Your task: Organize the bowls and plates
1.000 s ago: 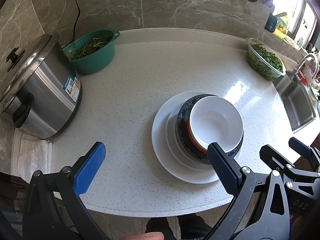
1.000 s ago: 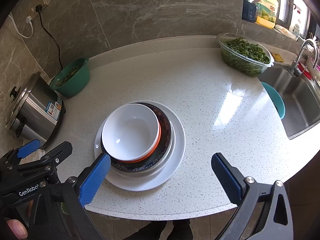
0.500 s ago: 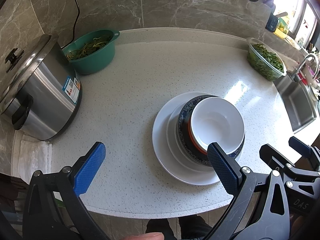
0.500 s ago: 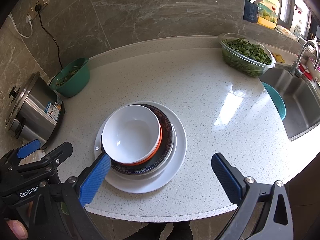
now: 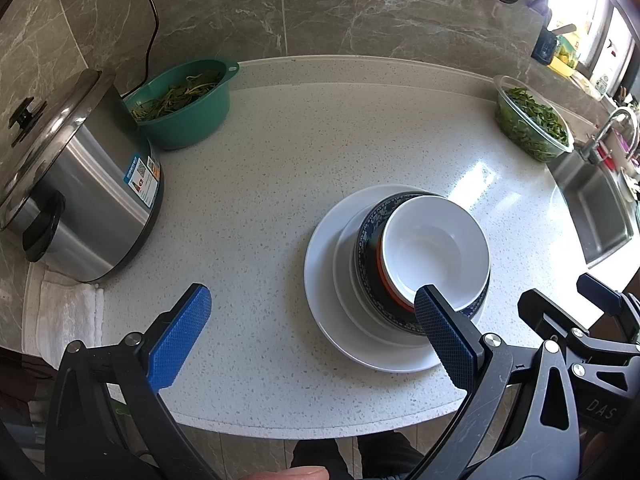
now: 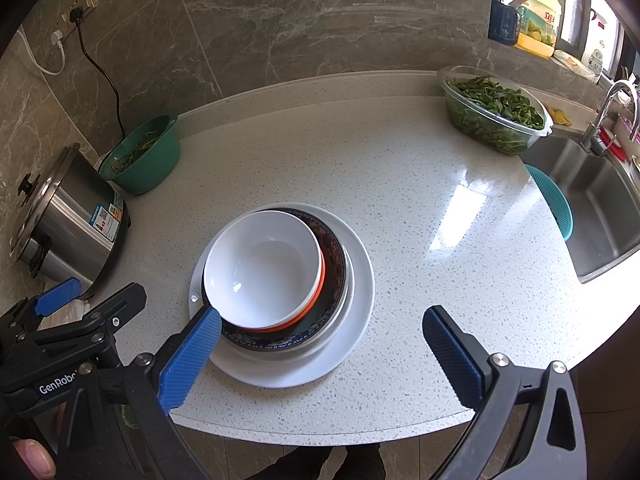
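A stack stands on the counter near its front edge: a large white plate (image 5: 320, 280) (image 6: 360, 300) at the bottom, a smaller white plate, a blue patterned bowl (image 5: 366, 276) (image 6: 334, 276), an orange-rimmed bowl, and a white bowl (image 5: 436, 248) (image 6: 264, 268) on top. My left gripper (image 5: 316, 316) is open and empty, above the counter's front edge, left of the stack. My right gripper (image 6: 320, 340) is open and empty, just in front of the stack.
A steel rice cooker (image 5: 72, 200) (image 6: 68, 220) stands at the left on a white cloth. A green basin of greens (image 5: 184, 104) (image 6: 140, 156) sits behind it. A clear tub of greens (image 5: 528, 120) (image 6: 496, 112) and a sink (image 6: 592, 200) are at the right.
Both grippers have drifted back slightly from the stack. The stack has not moved and both grippers stay open.
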Action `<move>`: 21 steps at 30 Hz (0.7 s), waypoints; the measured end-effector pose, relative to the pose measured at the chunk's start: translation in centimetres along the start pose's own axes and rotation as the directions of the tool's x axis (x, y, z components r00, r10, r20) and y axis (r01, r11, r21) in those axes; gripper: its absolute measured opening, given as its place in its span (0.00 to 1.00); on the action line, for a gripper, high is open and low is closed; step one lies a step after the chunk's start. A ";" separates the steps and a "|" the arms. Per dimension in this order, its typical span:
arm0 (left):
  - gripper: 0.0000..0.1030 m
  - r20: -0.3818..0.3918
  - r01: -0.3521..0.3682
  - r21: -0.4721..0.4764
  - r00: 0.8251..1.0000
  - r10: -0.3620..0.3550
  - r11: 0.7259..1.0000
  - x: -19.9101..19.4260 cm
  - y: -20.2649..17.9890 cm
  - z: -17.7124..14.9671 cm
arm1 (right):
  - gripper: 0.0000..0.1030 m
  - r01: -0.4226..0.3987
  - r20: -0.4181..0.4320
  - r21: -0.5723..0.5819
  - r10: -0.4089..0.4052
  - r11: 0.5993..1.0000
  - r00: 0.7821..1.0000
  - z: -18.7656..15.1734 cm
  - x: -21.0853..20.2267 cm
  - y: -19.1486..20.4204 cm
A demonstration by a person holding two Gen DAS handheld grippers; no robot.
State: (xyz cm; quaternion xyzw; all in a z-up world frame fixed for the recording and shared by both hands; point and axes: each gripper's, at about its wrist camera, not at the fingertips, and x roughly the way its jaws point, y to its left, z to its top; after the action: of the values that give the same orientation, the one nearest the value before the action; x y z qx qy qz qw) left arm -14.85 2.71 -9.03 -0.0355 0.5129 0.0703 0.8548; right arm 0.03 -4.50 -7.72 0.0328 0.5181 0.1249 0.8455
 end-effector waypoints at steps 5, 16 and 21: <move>1.00 0.002 -0.001 -0.003 1.000 0.001 1.000 0.0 0.0 0.0 | 1.00 0.000 0.000 0.001 0.000 1.000 1.000 0.0 0.0 0.0; 1.00 0.019 -0.006 0.004 1.000 0.006 1.000 0.1 -0.1 0.2 | 1.00 -0.010 -0.011 0.003 0.010 1.000 1.000 0.0 0.6 -0.3; 1.00 0.014 0.000 -0.001 1.000 0.000 1.000 0.3 0.0 0.3 | 1.00 -0.011 -0.011 0.003 0.011 1.000 1.000 0.0 0.6 -0.5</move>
State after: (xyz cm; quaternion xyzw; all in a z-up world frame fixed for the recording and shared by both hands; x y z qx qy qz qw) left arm -14.46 2.75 -9.14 -0.0353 0.5071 0.0710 0.8582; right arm 0.39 -4.81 -8.29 0.0363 0.5228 0.1287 0.8419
